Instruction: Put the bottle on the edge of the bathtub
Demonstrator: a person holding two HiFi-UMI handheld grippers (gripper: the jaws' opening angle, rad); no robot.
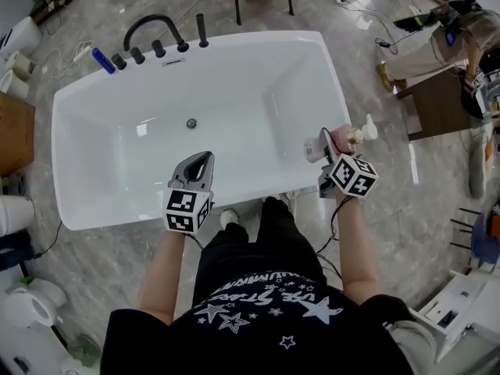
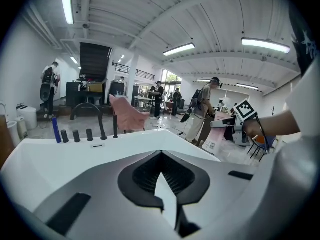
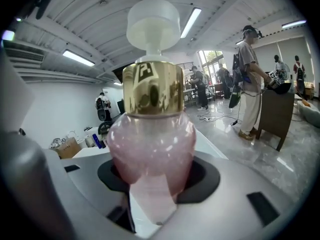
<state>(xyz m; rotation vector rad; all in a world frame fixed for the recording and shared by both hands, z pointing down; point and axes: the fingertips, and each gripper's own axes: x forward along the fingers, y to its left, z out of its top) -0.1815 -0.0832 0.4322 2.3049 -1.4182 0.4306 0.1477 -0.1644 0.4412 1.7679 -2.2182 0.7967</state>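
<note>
A pink bottle (image 1: 341, 137) with a gold collar and a white pump top hangs over the right rim of the white bathtub (image 1: 332, 84), near its front corner. My right gripper (image 1: 328, 151) is shut on the bottle's body. In the right gripper view the bottle (image 3: 152, 144) stands upright between the jaws and fills the middle. My left gripper (image 1: 197, 169) hovers over the tub's front rim with its jaws shut and nothing in them. In the left gripper view, the left gripper (image 2: 162, 184) points across the tub (image 2: 100, 149).
A black faucet (image 1: 152, 30) with several black knobs stands on the tub's far rim, a blue bottle (image 1: 103, 59) beside it. The drain (image 1: 191, 123) lies in the tub floor. A brown table (image 1: 437, 104) and cables lie at the right, and people stand in the room behind.
</note>
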